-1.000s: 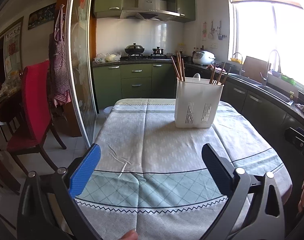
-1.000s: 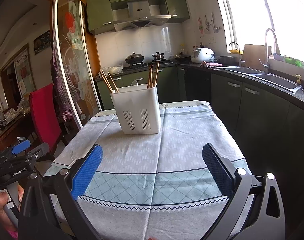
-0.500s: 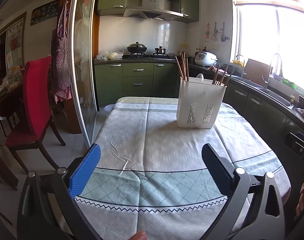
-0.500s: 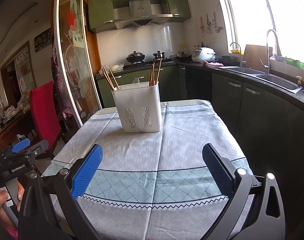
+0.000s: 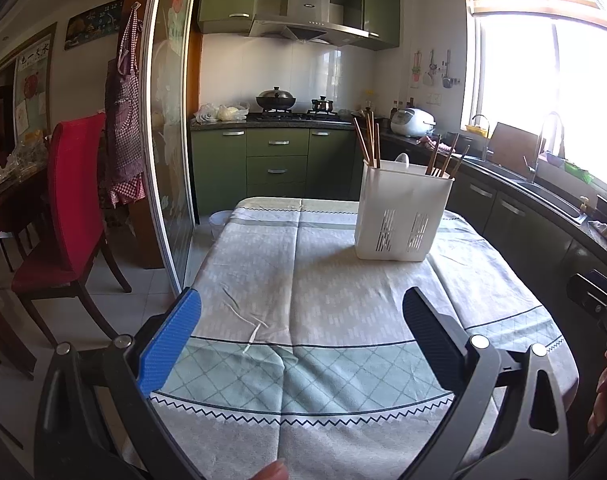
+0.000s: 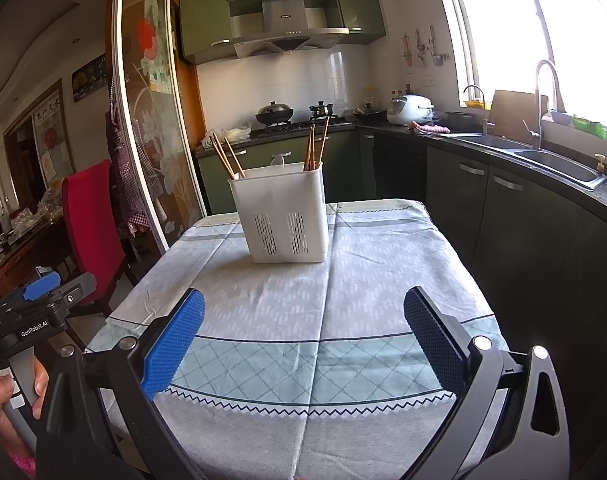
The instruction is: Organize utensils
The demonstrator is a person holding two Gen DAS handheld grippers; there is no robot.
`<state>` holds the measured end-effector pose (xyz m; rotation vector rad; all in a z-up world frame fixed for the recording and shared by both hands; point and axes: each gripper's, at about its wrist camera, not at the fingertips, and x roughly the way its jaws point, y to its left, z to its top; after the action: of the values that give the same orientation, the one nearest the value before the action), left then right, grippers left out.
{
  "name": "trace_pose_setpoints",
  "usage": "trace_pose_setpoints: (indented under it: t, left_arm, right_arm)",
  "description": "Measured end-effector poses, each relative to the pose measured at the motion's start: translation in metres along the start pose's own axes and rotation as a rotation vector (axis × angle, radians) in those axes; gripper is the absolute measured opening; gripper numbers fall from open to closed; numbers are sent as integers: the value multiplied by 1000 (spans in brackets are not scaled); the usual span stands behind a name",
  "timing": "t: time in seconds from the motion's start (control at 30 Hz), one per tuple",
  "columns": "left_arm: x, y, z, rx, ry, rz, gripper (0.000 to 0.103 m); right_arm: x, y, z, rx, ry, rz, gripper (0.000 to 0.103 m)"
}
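Note:
A white slotted utensil holder (image 5: 401,212) stands upright on the far part of the clothed table (image 5: 303,280); it also shows in the right wrist view (image 6: 281,216). Brown chopsticks (image 5: 369,140) stick up from its left and right compartments, also seen in the right wrist view (image 6: 317,146). A white spoon handle (image 5: 402,158) peeks above the rim. My left gripper (image 5: 301,320) is open and empty over the table's near edge. My right gripper (image 6: 303,322) is open and empty, also well short of the holder.
A red chair (image 5: 69,204) stands left of the table beside a glass sliding door (image 5: 171,152). Green cabinets, a stove with pots (image 5: 275,100) and a sink counter (image 6: 543,156) surround the table. The left gripper's body shows in the right wrist view (image 6: 43,308).
Both grippers have drawn back and risen slightly, so the holder looks a little farther off. Both stay open.

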<state>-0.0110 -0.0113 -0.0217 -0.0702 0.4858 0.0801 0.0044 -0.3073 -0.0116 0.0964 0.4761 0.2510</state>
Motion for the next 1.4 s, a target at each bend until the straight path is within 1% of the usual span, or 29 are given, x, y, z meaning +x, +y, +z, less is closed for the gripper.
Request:
trace_pose_setpoints:
  t: [0.93, 1.27, 1.4]
  left_arm:
    - [5, 1, 0, -3, 17, -12, 96]
    - [10, 5, -2, -20, 33, -31, 96]
    - [9, 5, -2, -12, 29, -33, 96]
  right_arm:
    - [0, 0, 0, 3, 12, 11, 98]
    - [1, -1, -1, 2, 14, 12, 98]
    - [1, -1, -2, 0, 15, 14, 98]
